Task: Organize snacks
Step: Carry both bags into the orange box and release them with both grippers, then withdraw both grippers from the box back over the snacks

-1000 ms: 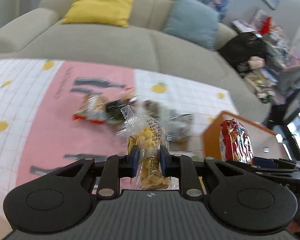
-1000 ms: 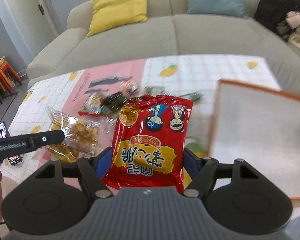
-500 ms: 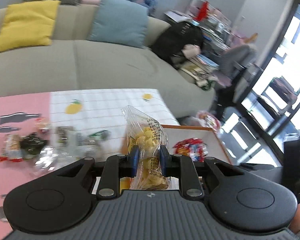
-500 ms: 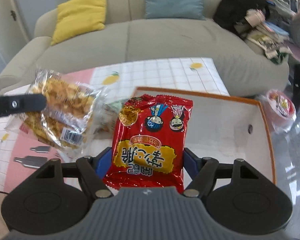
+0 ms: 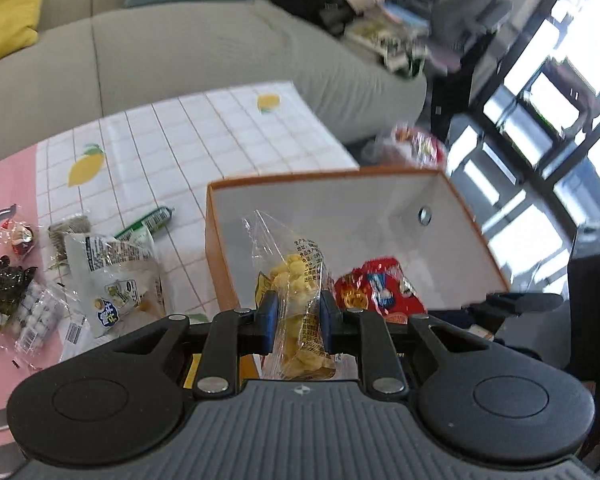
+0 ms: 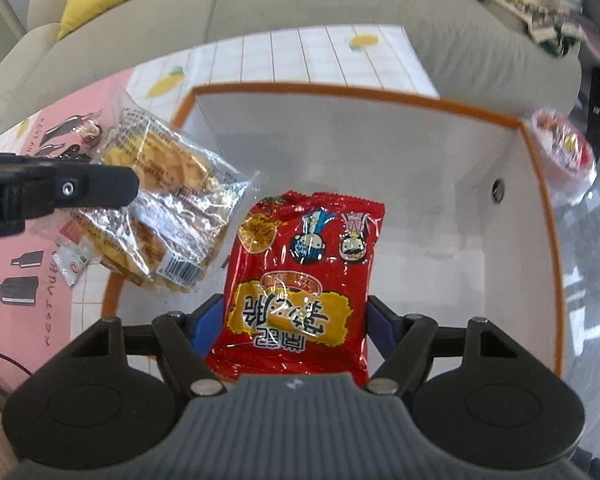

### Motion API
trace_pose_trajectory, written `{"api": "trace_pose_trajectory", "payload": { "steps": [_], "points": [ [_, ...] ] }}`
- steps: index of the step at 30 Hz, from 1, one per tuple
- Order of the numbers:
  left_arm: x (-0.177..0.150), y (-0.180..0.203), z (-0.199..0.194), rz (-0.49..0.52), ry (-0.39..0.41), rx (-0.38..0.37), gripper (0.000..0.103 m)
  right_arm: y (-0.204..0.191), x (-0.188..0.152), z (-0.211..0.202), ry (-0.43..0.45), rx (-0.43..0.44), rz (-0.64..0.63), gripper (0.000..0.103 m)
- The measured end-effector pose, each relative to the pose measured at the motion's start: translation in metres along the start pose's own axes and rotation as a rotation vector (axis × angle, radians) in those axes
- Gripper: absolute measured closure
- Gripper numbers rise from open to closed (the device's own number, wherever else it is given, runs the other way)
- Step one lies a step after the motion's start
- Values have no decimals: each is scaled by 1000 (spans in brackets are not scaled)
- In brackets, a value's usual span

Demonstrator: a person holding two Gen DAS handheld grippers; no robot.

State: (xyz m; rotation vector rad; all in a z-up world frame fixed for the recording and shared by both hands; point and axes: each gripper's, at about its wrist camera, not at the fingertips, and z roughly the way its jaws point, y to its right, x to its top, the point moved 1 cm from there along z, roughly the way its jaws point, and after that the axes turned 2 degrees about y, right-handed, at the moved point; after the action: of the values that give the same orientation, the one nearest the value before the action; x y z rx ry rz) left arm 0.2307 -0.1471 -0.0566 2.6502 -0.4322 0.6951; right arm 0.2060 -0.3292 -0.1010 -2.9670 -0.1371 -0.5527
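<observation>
The left tool (image 5: 294, 322) pinches a clear bag of yellow snacks (image 5: 296, 300) tightly between its blue pads, held above the near edge of the orange-rimmed white box (image 5: 384, 200). The right tool (image 6: 296, 320) grips a red snack packet (image 6: 300, 280) across its width, over the inside of that box. More snacks (image 5: 112, 276) lie on the bench left of the left tool.

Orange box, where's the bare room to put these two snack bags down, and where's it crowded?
The orange box shows a bare white floor all the way to its far wall and right wall. Outside it, the checked cloth toward the sofa is free. Left of the box it is crowded: loose snacks lie clustered there.
</observation>
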Motion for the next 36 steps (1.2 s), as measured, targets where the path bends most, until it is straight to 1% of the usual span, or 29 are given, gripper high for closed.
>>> {"api": "trace_pose_trajectory", "payload": {
  "steps": [2, 7, 12, 14, 15, 16, 19, 21, 23, 25, 27, 29, 30, 31, 32, 33, 34, 36],
  "points": [
    [0, 2, 9, 28, -45, 3, 80, -1, 2, 9, -22, 1, -10, 31],
    [-2, 7, 29, 94, -123, 38, 80, -5, 3, 29, -85, -5, -50, 31],
    [-2, 8, 46, 125, -189, 56, 78, -5, 5, 46, -132, 6, -55, 31],
    [-3, 8, 50, 131, -204, 65, 78, -6, 6, 51, -142, 9, -54, 31],
    [-4, 8, 52, 131, -210, 68, 76, -7, 8, 54, -147, 11, -53, 31],
    [-5, 8, 53, 132, -213, 73, 72, -6, 9, 56, -154, 12, -51, 30],
    [-5, 11, 54, 151, -210, 76, 70, -4, 10, 61, -171, 11, -46, 29],
    [-5, 13, 54, 164, -205, 99, 66, -3, 12, 63, -179, 10, -47, 29],
    [-4, 13, 53, 163, -201, 104, 63, -2, 11, 66, -186, -2, -46, 28],
    [-3, 13, 49, 162, -188, 94, 58, -3, 11, 68, -187, -6, -49, 27],
    [-3, 12, 44, 161, -174, 83, 55, -2, 12, 66, -185, -10, -44, 25],
    [-3, 12, 37, 162, -159, 80, 54, 0, 13, 65, -185, -20, -33, 22],
    [-3, 14, 34, 162, -153, 79, 52, -1, 13, 63, -183, -25, -27, 19],
    [-3, 14, 30, 163, -145, 75, 48, -2, 13, 61, -180, -29, -24, 14],
    [-3, 15, 26, 164, -137, 77, 43, -2, 13, 58, -173, -36, -23, 12],
    [-3, 17, 21, 169, -123, 87, 34, -5, 13, 55, -167, -42, -26, 11],
    [-3, 18, 15, 179, -102, 96, 31, -7, 13, 52, -160, -53, -35, 10],
    [-3, 18, 4, 190, -72, 104, 31, -11, 13, 46, -146, -78, -55, 8]
  ]
}}
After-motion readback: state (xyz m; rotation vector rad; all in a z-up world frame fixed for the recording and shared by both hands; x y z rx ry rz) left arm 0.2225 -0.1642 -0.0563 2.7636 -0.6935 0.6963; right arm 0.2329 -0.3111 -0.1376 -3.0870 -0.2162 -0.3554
